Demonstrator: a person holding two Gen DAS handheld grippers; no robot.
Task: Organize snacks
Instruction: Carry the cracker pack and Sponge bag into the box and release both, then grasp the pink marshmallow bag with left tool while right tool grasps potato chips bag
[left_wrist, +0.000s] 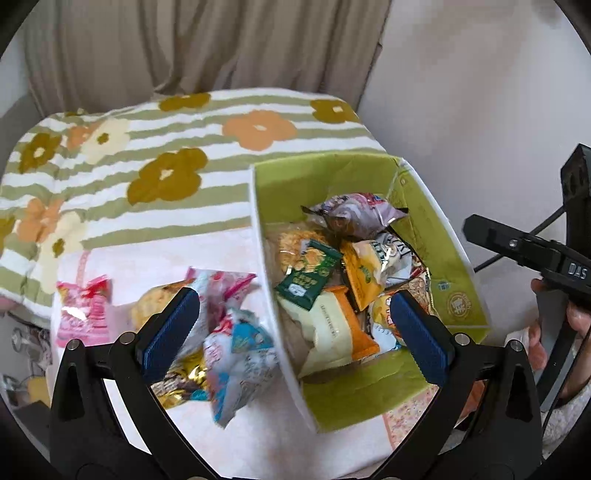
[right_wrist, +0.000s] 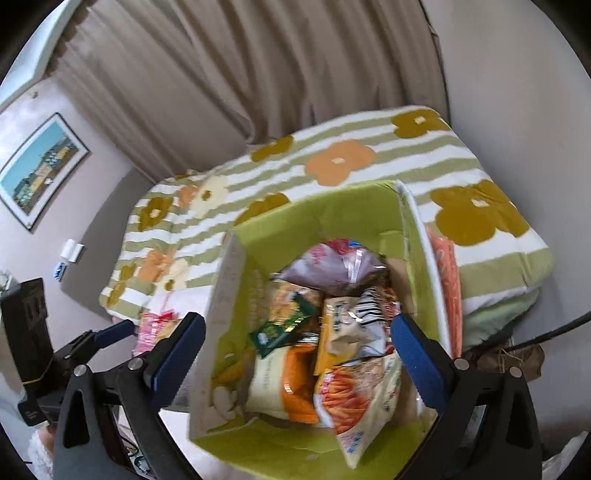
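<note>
A green-lined cardboard box holds several snack packets, among them a dark green packet and a purple packet. My left gripper is open and straddles the box's near left wall. Outside the box on the left lie a blue-and-white packet, a pink packet and a gold-wrapped snack. In the right wrist view my right gripper is open above the box. A white packet with orange sticks lies tilted at its front, beside an orange-and-white packet.
A folded green-striped flowered blanket lies behind the box. The right gripper's black body shows at the right edge of the left wrist view. Beige curtains hang behind. A framed picture hangs on the left wall.
</note>
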